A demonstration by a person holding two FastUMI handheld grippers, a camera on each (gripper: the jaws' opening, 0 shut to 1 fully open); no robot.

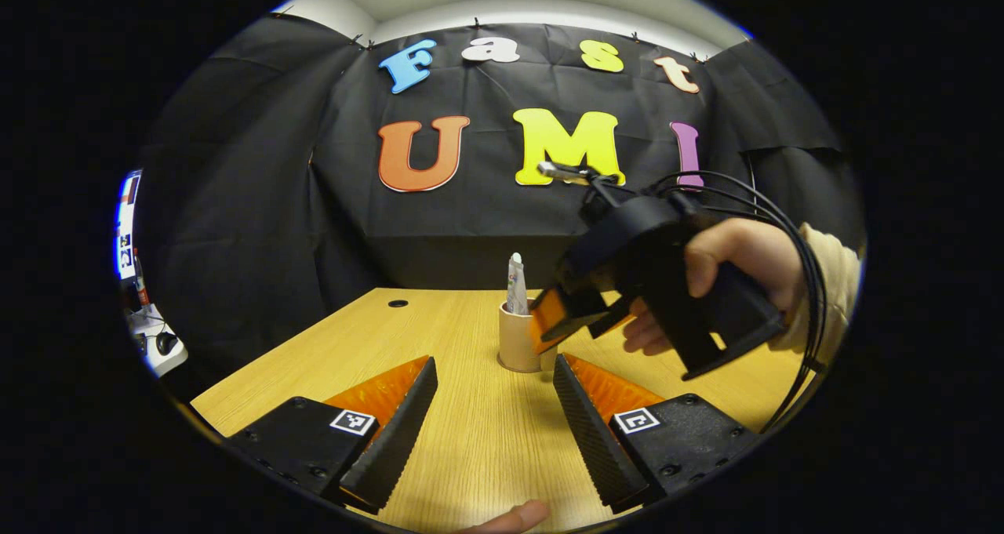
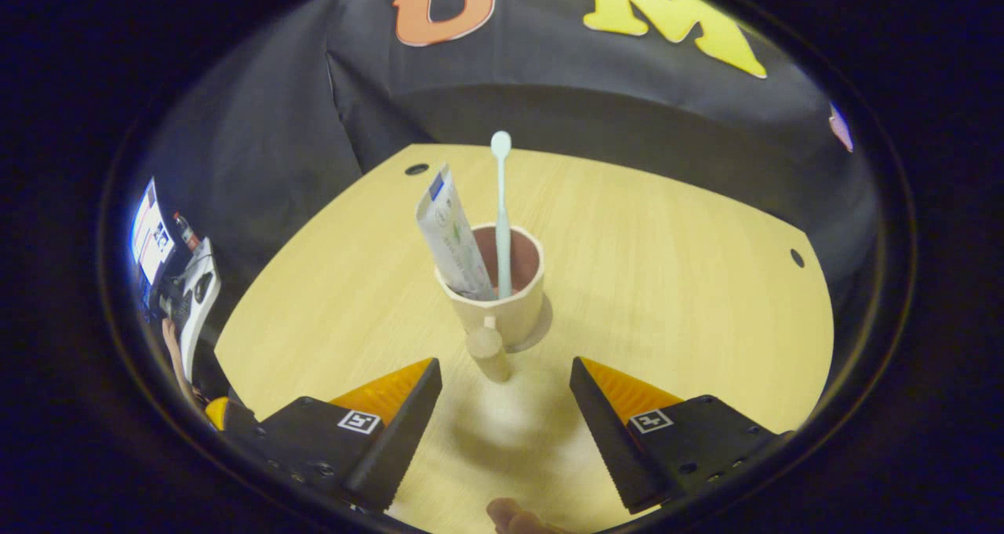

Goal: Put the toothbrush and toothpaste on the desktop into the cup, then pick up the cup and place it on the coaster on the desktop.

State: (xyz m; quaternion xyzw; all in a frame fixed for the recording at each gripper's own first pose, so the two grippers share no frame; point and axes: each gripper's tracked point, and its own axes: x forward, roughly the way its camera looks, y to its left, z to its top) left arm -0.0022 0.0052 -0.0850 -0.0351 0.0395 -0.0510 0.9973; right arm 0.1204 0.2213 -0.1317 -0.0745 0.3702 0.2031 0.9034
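Note:
A tan cup [image 2: 514, 308] with a stubby handle [image 2: 488, 352] stands upright on the wooden desktop [image 2: 674, 283]. In it stand a white toothpaste tube [image 2: 453, 236] and a pale green toothbrush [image 2: 500, 205]. A thin round coaster edge [image 2: 543, 320] shows under the cup's base. My right gripper [image 2: 506, 408] is open, a short way back from the handle and touching nothing. In the left gripper view, the cup [image 1: 518, 342] with the tube [image 1: 515, 285] stands ahead of my open left gripper [image 1: 494, 408]. The right gripper [image 1: 566, 335], held by a hand [image 1: 737, 256], hovers at the cup's right side.
Two small round holes [image 2: 416, 169] [image 2: 797, 258] sit near the desktop's far edge. A white device with a screen [image 2: 169, 259] stands off the table's left side. Black cables [image 1: 792, 228] trail from the right gripper.

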